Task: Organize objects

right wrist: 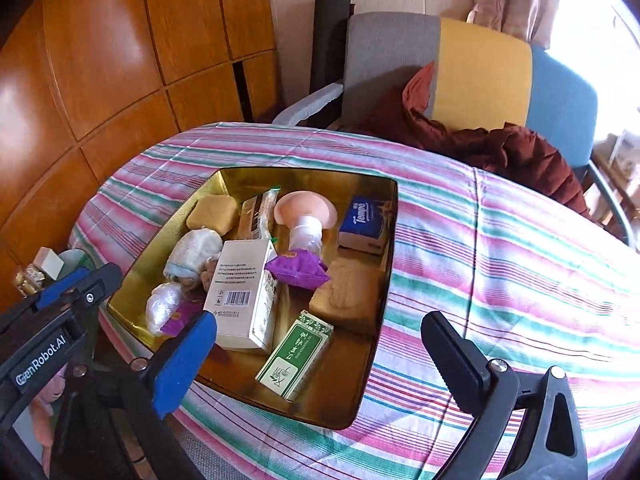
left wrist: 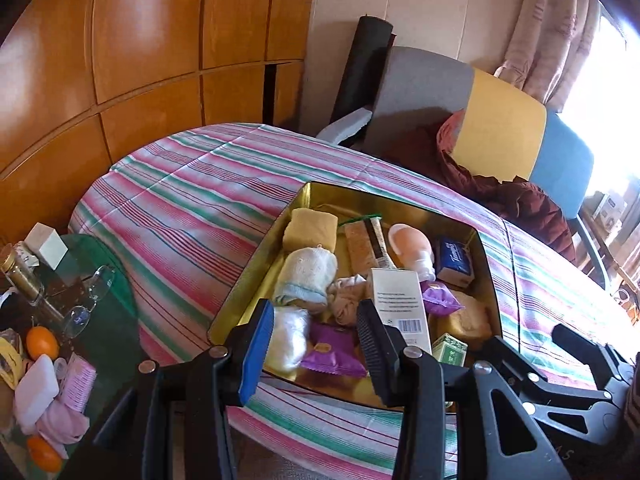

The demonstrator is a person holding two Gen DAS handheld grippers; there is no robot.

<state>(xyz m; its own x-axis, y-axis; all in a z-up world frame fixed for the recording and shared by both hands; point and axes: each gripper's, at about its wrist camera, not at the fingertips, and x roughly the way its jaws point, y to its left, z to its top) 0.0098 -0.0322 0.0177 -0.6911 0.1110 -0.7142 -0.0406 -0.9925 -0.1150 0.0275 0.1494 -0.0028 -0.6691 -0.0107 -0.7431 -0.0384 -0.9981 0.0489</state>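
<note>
1. A gold tin tray (right wrist: pixel 384 248) sits on a bed covered with a striped pink, green and white sheet (right wrist: pixel 500 264); the gathered objects lie inside it.
2. The right tongs (right wrist: pixel 316 360) hang over the tray's near edge with their jaws spread wide and nothing between them. The green box (right wrist: pixel 295 354) lies just beyond, free of both pads.
3. The left tongs (left wrist: pixel 316 346) hover over the tray's near-left corner, jaws partly apart and empty; a purple sachet (left wrist: pixel 334 354) and a clear plastic bundle (left wrist: pixel 289 336) lie below them.
4. The white carton (right wrist: pixel 244 292) with a barcode leans across the middle. It looks light and stiff, so I would take it by its long flat sides.
5. The green box looks equally rigid and light; its narrow faces should suit the pads.
6. The rolled white cloth (right wrist: pixel 194 254) and yellow sponge (right wrist: pixel 212 212) will squash, so a mid-body pinch seems safest.
7. The pink-capped bottle (right wrist: pixel 306 216) looks smooth and could slip; the neck seems the best hold.
8. The blue tissue pack (right wrist: pixel 362 220) sits in the far right corner, soft and yielding.
</note>
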